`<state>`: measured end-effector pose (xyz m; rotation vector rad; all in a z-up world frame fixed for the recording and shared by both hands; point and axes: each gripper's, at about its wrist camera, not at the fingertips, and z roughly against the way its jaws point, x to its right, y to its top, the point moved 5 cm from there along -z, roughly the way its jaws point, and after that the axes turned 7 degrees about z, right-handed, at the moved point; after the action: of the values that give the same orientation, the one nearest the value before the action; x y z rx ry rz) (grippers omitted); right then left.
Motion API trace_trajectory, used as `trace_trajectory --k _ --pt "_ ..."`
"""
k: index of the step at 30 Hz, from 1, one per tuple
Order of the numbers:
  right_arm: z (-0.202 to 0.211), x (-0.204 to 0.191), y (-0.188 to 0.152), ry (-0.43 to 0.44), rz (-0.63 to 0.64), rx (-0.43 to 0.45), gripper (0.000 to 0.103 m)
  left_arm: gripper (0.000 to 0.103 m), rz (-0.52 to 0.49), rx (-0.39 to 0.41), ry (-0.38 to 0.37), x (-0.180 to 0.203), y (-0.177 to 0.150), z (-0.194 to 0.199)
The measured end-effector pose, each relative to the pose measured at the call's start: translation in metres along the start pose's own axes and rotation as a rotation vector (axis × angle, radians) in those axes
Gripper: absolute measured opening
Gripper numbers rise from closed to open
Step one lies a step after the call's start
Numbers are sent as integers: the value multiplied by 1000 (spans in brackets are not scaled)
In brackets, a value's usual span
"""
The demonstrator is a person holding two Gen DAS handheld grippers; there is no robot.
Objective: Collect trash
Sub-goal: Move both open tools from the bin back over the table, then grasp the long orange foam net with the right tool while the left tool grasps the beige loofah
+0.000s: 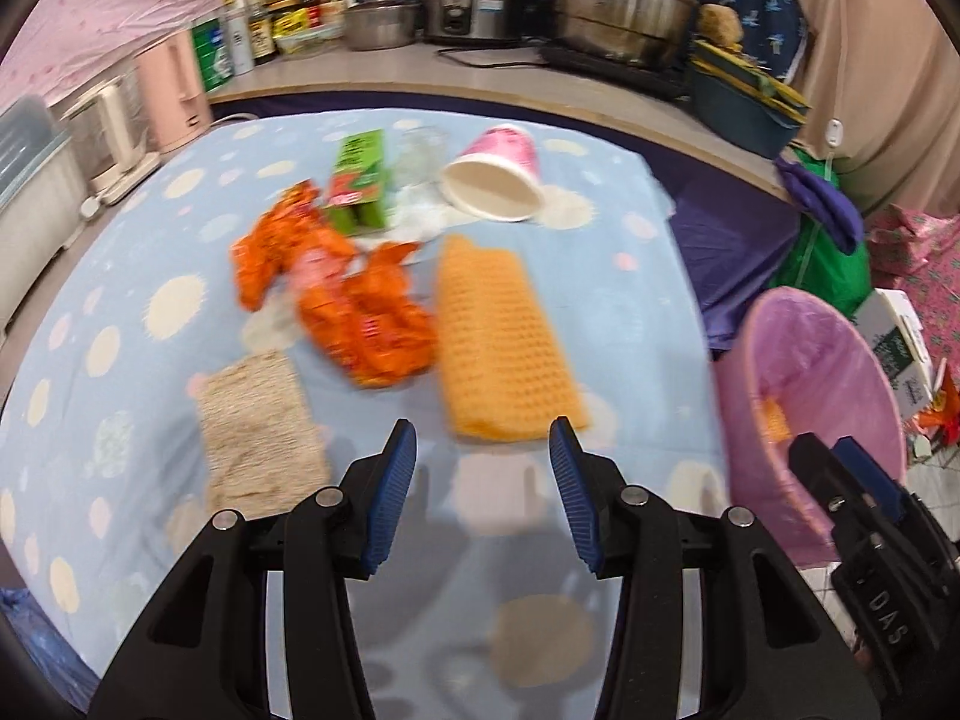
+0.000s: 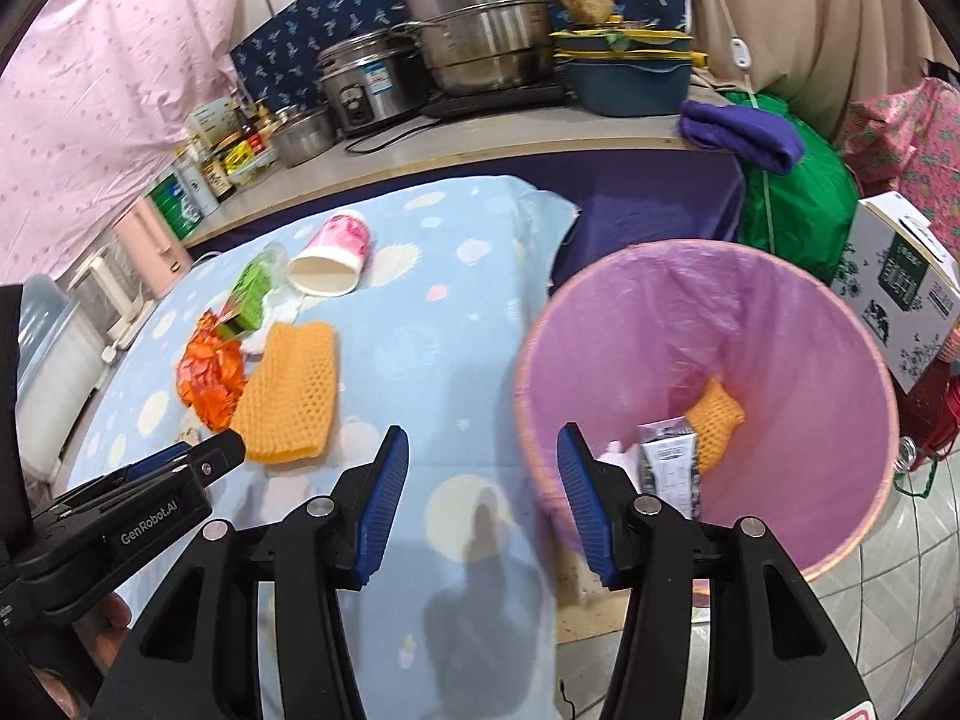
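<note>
Trash lies on the blue dotted cloth (image 1: 630, 312): an orange foam net (image 1: 498, 336) (image 2: 294, 390), crumpled orange wrappers (image 1: 354, 306) (image 2: 210, 372), a green carton (image 1: 360, 180) (image 2: 249, 291), a tipped pink paper cup (image 1: 498, 180) (image 2: 330, 261), a clear glass jar (image 1: 420, 153) and a beige woven pad (image 1: 258, 426). My left gripper (image 1: 483, 450) hovers open just short of the foam net, nothing between its fingers. My right gripper (image 2: 480, 456) is open and empty at the left rim of the pink-lined bin (image 2: 828, 336) (image 1: 810, 372), which holds another orange net (image 2: 717, 417) and a grey packet (image 2: 672, 468).
A counter behind the table carries steel pots (image 2: 480, 18), a rice cooker (image 1: 468, 0), bottles and jars (image 1: 264, 30). A purple cloth (image 2: 744, 132), a green bag (image 2: 792, 198) and a printed box (image 2: 900, 294) crowd the bin's far side. A white appliance (image 1: 114, 132) stands at the left.
</note>
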<state>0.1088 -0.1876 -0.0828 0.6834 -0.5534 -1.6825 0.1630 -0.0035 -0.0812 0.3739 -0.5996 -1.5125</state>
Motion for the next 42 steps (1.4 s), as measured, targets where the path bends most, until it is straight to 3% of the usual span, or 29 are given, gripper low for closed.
trace_trajectory --k 3,10,15,22,32,38,42 --pt "-8 -18 0 19 28 -13 51 54 40 -4 65 -32 0 -4" --pt "-31 -59 4 63 83 -38 51 61 144 -17 131 -94 3 -12" --pt "-47 -86 8 87 117 -47 61 70 184 -30 152 -122 0 -20" --pt "-72 -115 13 125 144 -72 64 77 224 -62 153 -138 -6 -32" --pt "-103 -128 10 129 162 -120 64 76 216 -67 134 -139 -5 -42" --pt "-111 -124 5 126 151 -140 52 55 196 -66 106 -131 -3 -41" --pt "-112 -122 2 130 152 -141 43 32 183 -72 79 -124 -4 -40"
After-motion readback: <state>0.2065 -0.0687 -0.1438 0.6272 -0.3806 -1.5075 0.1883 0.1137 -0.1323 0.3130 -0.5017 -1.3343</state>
